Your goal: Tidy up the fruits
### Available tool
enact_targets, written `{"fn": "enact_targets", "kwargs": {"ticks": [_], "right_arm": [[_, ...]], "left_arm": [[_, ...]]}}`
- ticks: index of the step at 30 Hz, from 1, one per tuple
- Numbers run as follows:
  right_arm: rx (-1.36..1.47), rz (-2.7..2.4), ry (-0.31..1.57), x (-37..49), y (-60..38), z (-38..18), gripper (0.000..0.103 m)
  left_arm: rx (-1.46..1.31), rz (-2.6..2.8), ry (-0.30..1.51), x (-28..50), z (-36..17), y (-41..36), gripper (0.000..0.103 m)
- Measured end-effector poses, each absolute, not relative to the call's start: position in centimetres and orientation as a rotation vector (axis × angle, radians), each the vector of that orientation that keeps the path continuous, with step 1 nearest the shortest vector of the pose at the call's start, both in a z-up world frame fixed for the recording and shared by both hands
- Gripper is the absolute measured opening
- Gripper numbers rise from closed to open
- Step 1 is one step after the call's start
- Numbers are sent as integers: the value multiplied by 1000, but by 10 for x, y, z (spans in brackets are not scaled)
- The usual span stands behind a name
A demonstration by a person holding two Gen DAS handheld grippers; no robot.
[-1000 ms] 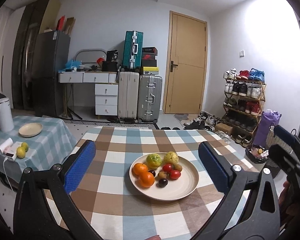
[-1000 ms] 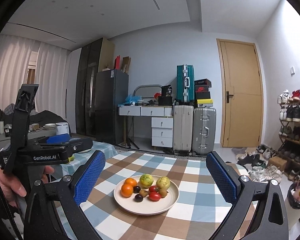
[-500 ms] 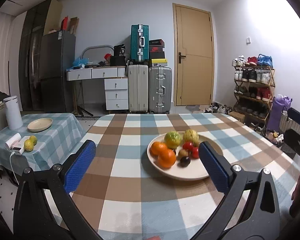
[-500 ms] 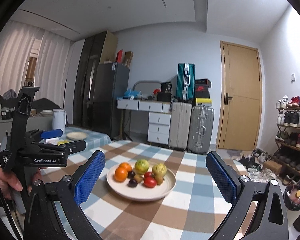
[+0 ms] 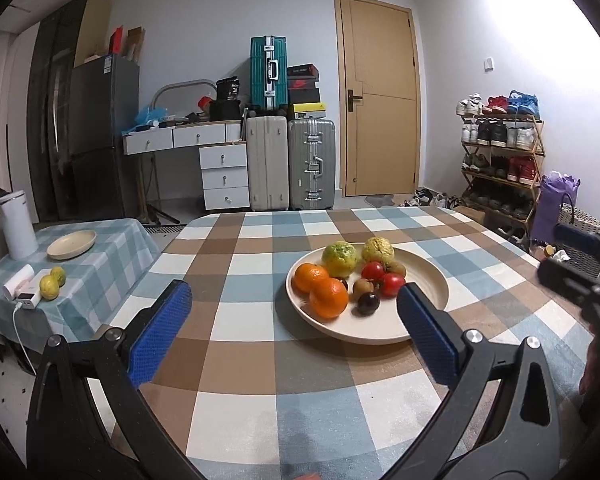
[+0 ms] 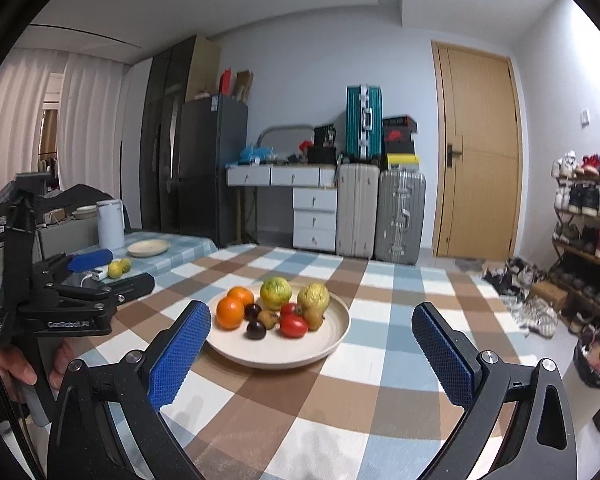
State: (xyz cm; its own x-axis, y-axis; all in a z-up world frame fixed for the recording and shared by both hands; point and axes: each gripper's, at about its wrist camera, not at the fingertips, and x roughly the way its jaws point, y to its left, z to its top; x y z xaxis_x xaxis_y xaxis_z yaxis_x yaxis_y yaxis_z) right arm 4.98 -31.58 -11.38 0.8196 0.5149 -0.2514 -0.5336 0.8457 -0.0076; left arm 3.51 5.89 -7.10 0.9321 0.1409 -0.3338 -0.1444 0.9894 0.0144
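A cream plate (image 5: 428, 280) of fruit sits on a table covered with a checked cloth (image 5: 260, 360) in brown, blue and white. On the plate lie two oranges (image 5: 320, 290) at its left side, touching each other, with a green-yellow citrus fruit (image 5: 339, 253) and a paler yellow one (image 5: 377, 249) side by side behind them. Two red tomatoes (image 5: 382, 278) rest in the middle, beside small brown fruits (image 5: 363, 287) and a dark plum (image 5: 368, 303) near the front rim. From the right wrist view the same plate (image 6: 332, 340) appears with a second dark plum (image 6: 253, 311) behind the first.

The left gripper (image 5: 294, 330) is held low over the near part of the table, its blue-padded fingers (image 5: 160, 336) spread wide with nothing between them; the right-hand finger overlaps the plate's near rim in the picture. The right gripper (image 6: 310, 354) is likewise spread wide and empty, the plate lying ahead between its fingers (image 6: 444, 356). A hand (image 6: 20, 368) grips the left tool's handle at the edge of the right wrist view.

To the left stands a lower table with a pale checked cloth (image 5: 112, 248), carrying an empty plate (image 5: 71, 244), a white kettle (image 5: 18, 224), two yellow-green fruits (image 5: 53, 282) and a white device with a cable (image 5: 22, 292). Against the far wall stand suitcases (image 5: 290, 162), a white desk with drawers (image 5: 204, 160), a dark fridge (image 5: 100, 136), a wooden door (image 5: 378, 96) and a shoe rack (image 5: 500, 152).
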Motion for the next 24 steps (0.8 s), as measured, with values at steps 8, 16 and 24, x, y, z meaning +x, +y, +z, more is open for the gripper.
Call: {"fn": "enact_targets", "kwargs": {"ticks": [8, 16, 24], "right_arm": [[-69, 575, 353, 70, -312, -123, 103], [-72, 574, 310, 60, -314, -121, 103], [-72, 574, 309, 61, -313, -120, 103]], "left_arm": [[-33, 159, 322, 29, -70, 60, 102], [-32, 159, 322, 30, -71, 59, 102], [-33, 161, 323, 30, -71, 59, 102]]}}
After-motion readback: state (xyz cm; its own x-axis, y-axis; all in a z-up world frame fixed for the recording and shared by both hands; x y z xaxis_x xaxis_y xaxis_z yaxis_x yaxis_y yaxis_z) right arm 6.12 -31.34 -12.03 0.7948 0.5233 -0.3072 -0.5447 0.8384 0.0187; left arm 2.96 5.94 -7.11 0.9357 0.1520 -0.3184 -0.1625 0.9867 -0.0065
